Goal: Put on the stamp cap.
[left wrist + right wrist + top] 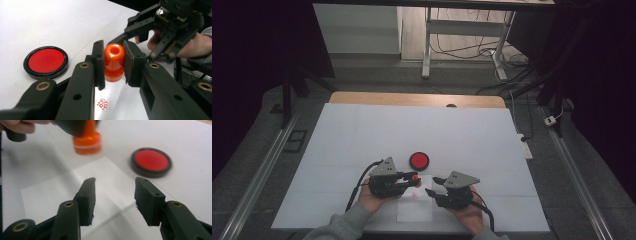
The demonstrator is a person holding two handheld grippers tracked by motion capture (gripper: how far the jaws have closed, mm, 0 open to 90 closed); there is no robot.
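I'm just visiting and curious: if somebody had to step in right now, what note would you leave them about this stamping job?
Left gripper: shut on the orange stamp, held just above the paper slip.
Right gripper: open, nothing between its jaws, low over the slip.
Red ink pad: lid off, on the white table cover just beyond the slip.
Done: one red seal mark is printed on the slip, below the stamp.
Left: probably set the stamp down, or ink it again if more marks are wanted. I cannot tell which is planned.
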